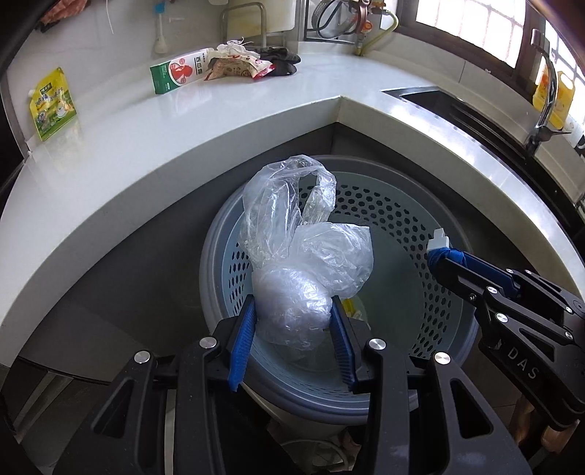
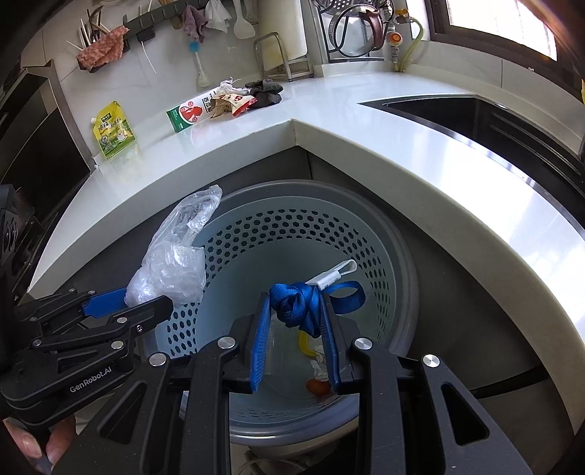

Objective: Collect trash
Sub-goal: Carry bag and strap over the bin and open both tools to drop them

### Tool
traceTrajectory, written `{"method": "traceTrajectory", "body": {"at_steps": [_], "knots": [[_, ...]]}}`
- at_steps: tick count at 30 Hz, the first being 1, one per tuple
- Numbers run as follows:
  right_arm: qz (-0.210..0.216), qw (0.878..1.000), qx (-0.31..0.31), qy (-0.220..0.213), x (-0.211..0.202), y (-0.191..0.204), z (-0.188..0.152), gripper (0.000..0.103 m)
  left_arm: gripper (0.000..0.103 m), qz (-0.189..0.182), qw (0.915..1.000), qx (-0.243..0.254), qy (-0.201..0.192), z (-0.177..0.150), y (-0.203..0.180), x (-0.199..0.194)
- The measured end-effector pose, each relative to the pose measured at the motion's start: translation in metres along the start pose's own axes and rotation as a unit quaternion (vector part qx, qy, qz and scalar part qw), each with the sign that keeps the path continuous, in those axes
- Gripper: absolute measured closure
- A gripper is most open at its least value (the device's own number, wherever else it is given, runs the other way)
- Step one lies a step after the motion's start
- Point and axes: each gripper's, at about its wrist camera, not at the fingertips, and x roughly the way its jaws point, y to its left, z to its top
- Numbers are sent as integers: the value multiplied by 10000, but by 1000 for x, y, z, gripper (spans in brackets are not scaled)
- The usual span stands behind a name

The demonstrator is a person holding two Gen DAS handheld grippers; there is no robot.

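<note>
The left tool (image 1: 294, 321) grips a bag (image 1: 303, 263); the right tool (image 2: 297, 314) grips a strap (image 2: 299, 303). Only the right view shows scraps (image 2: 317, 369) under it, down in the bin (image 2: 365, 255).

A white countertop (image 2: 365, 120) wrapped the corner before me, a sink (image 2: 457, 113) sunk at right, daylight pouring through the far-right window (image 2: 501, 25).

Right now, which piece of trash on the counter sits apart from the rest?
The yellow-green pouch, alone at the counter's left end; the carton and wrappers lie heaped together.
</note>
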Motion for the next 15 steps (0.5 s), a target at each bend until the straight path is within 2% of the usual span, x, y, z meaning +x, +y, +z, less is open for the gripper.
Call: {"method": "traceTrajectory", "body": {"at_steps": [15], "knots": [[7, 10000, 4, 86, 5, -3, 2, 77, 62, 44, 9998, -99, 154, -1, 4, 6]]}}
